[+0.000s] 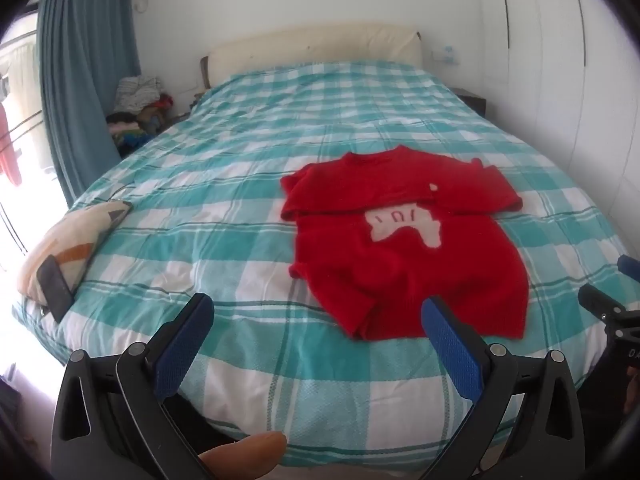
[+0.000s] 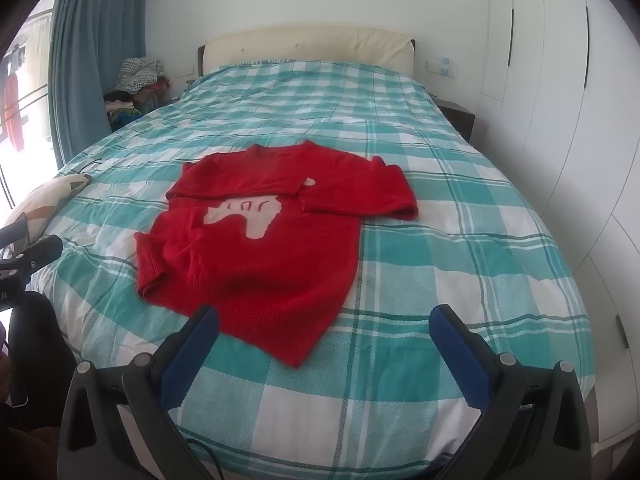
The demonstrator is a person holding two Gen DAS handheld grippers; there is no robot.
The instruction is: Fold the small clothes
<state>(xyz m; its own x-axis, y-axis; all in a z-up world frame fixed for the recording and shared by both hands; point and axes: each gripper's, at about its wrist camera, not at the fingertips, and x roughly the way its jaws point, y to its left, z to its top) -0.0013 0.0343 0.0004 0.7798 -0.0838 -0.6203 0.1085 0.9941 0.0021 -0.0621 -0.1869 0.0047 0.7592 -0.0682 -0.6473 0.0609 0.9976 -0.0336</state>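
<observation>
A small red knitted sweater [image 1: 404, 256] with a pale pink animal shape on its chest lies flat on the bed, both sleeves folded across the upper chest; it also shows in the right wrist view [image 2: 260, 252]. My left gripper [image 1: 316, 312] is open and empty, hovering above the bed's near edge, just short of the sweater's hem. My right gripper [image 2: 324, 320] is open and empty, also above the near edge, its left finger next to the hem. The right gripper also shows at the left wrist view's right edge [image 1: 608, 308].
The bed has a teal and white checked cover [image 1: 240, 208]. A cream patterned cushion [image 1: 68, 248] with a dark phone [image 1: 54, 284] lies at the left edge. A pile of clothes [image 1: 136, 112] sits beside the blue curtain [image 1: 80, 80]. White wardrobe doors [image 2: 560, 80] stand right.
</observation>
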